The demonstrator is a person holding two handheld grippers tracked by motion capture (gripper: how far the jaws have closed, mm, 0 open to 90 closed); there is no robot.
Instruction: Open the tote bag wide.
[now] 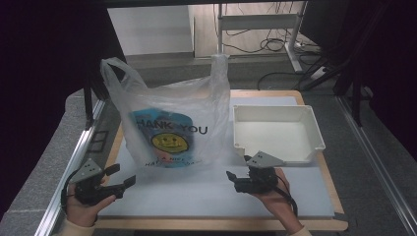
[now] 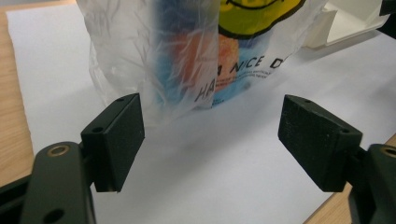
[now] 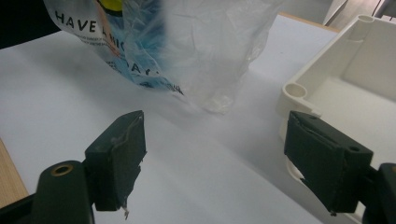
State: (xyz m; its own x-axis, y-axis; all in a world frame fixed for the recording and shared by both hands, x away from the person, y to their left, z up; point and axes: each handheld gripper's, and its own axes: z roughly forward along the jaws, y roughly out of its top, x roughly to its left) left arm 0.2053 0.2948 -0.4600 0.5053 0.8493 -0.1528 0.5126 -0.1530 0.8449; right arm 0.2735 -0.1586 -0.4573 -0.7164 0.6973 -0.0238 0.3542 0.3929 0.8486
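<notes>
A translucent plastic bag (image 1: 169, 123) printed "THANK YOU" with a yellow smiley stands upright on the white mat (image 1: 196, 196), both handles sticking up. In the left gripper view something blue and orange shows through the bag (image 2: 187, 56). My left gripper (image 1: 122, 175) rests open near the mat's front left corner, its jaws (image 2: 217, 135) wide apart and empty, aimed at the bag's base. My right gripper (image 1: 239, 167) is open and empty as well (image 3: 215, 154), just in front of the bag's right corner (image 3: 196, 51).
An empty white plastic tray (image 1: 275, 132) sits to the right of the bag, close to my right gripper (image 3: 345, 79). The mat lies on a wooden table with edges all round (image 1: 221, 225). Desk legs and cables are on the floor beyond.
</notes>
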